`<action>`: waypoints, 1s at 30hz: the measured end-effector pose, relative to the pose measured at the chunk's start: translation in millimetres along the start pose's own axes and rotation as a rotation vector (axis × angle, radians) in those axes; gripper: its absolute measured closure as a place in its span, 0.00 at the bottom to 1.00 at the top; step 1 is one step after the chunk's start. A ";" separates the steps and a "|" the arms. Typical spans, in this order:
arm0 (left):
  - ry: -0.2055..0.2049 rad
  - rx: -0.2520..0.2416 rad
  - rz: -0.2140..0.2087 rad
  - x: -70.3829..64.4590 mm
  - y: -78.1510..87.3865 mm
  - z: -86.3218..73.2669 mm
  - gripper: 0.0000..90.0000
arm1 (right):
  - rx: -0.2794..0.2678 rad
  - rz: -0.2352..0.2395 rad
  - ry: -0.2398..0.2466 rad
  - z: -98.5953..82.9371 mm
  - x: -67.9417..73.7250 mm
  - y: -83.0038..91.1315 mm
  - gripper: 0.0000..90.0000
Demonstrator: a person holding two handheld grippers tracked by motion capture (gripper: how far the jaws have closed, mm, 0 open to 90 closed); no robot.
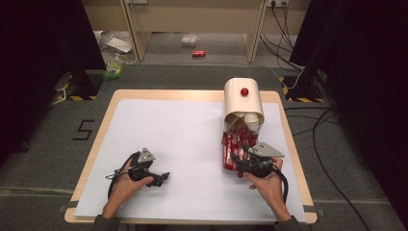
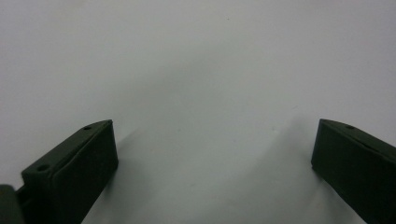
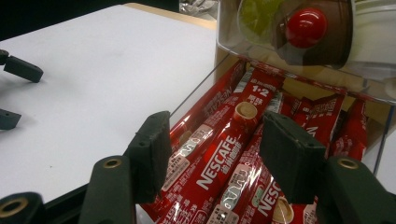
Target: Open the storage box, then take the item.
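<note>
Several red Nescafé sachets [image 3: 219,163] lie in a clear-walled tray [image 1: 225,144] in front of a cream canister [image 1: 243,101]. The canister's raised lid carries a red knob [image 3: 306,27], also visible from above as the red knob [image 1: 244,91]. My right gripper [image 3: 219,154] is open just over the sachets, its jaws standing either side of one sachet without pressing it. From above, the right gripper [image 1: 240,156] sits at the tray's near end. My left gripper [image 2: 215,158] is open wide over bare white paper, nothing between its jaws. In the high view the left gripper [image 1: 161,174] rests near the front left.
A white sheet [image 1: 183,139] covers the wooden table [image 1: 108,108]. The left gripper's jaws [image 3: 18,70] appear far off at the left of the right gripper view. Cables, a red can [image 1: 198,53] and litter lie on the floor beyond the table.
</note>
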State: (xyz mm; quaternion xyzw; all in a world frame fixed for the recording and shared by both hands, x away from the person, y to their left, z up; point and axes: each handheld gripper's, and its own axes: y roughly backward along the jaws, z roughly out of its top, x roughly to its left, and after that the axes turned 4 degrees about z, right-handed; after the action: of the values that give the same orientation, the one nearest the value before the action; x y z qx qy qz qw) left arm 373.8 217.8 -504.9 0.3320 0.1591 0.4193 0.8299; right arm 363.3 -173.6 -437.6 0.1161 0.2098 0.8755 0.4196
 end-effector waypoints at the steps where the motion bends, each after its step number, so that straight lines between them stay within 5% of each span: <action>1: -0.001 0.000 0.000 0.0 0.0 0.0 0.00 | 0.002 0.001 -0.004 -0.1 -0.2 -0.9 0.48; 30: 0.000 0.001 0.000 0.1 0.0 0.1 0.00 | 0.063 -0.009 -0.017 -2.1 -5.5 -25.9 0.50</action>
State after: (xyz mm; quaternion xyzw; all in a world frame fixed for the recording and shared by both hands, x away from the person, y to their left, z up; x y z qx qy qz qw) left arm 373.9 217.8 -504.9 0.3324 0.1594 0.4193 0.8296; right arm 383.7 -164.0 -451.7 0.1356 0.2343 0.8656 0.4213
